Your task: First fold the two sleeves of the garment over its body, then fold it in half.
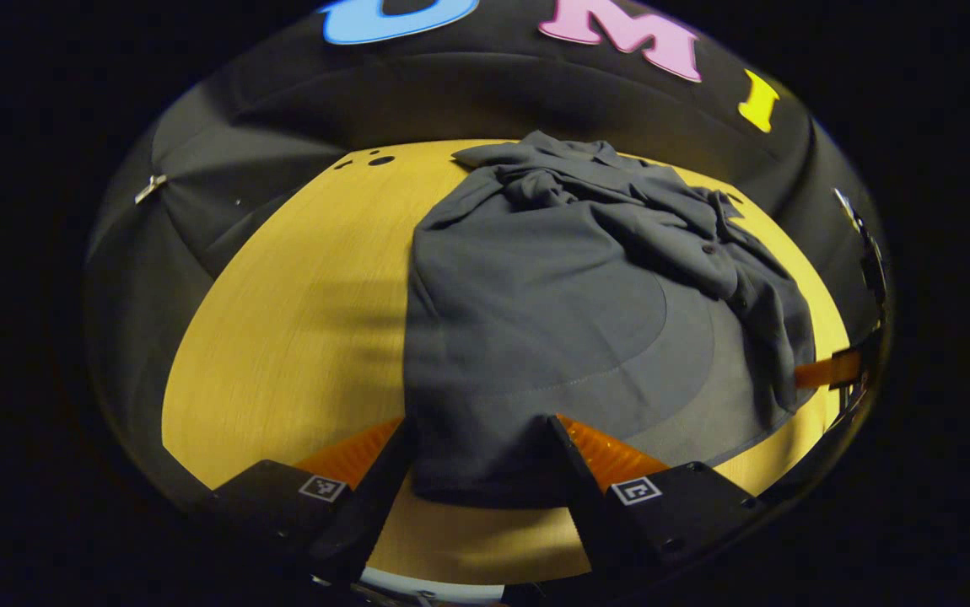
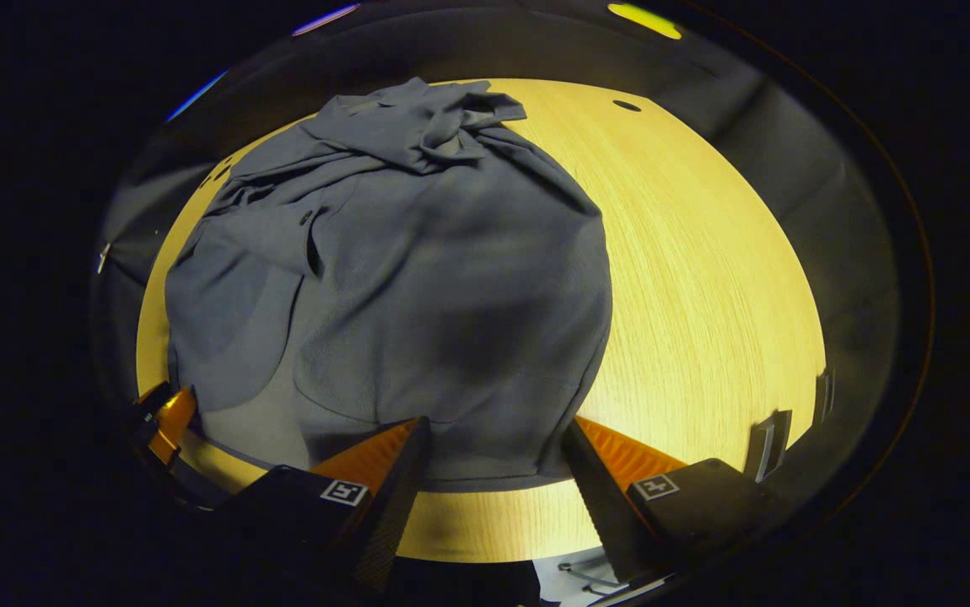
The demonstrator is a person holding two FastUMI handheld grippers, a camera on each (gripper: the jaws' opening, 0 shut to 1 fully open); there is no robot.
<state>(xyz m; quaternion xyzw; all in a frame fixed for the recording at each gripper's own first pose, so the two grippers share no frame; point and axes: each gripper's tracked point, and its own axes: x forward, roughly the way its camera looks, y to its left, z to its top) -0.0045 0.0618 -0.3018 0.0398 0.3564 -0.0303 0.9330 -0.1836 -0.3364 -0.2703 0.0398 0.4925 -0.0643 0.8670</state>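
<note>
A dark grey button shirt [image 1: 536,303] lies on the yellow wooden table [image 1: 299,320], collar at the far side and hem toward me. One sleeve [image 1: 704,253] lies bunched across its body. My left gripper [image 1: 478,426] is open, its fingers straddling the hem's near left corner. In the right gripper view the shirt [image 2: 417,278] has a crumpled collar and a sleeve [image 2: 282,228] lying over the body. My right gripper [image 2: 498,424] is open around the hem's near right corner. Each gripper also appears far off in the other's view: the right gripper [image 1: 827,371] and the left gripper [image 2: 169,421].
Bare tabletop [image 2: 704,278] stretches to the shirt's right, and more to its left in the left gripper view. Small round holes [image 1: 381,160] mark the table's far edge. The black cloth wall [image 1: 451,93] surrounds the table. Metal clips [image 2: 767,443] sit at the table's right rim.
</note>
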